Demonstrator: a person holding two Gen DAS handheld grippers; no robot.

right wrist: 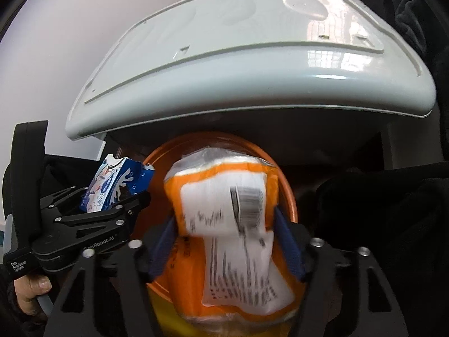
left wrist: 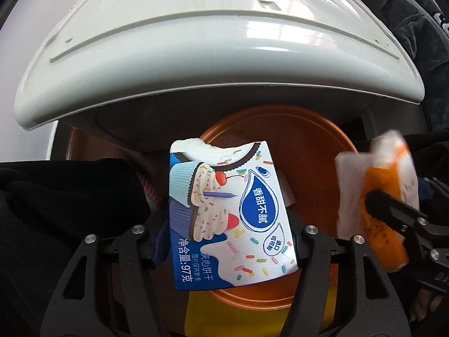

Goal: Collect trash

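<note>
Orange bin (left wrist: 336, 140), two gripped wrappers.

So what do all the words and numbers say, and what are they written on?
Blue and white cookie box in the left gripper:
"香甜不腻"
"净含量:97克"
"夹心饼干", partly hidden
small text in the little drop: too small

Left gripper's body, seen from the right wrist:
"GenRobot.AI"
"Data Acquisition System"

Orange packet in the right gripper: its white label and barcode are too blurred to read.
</note>
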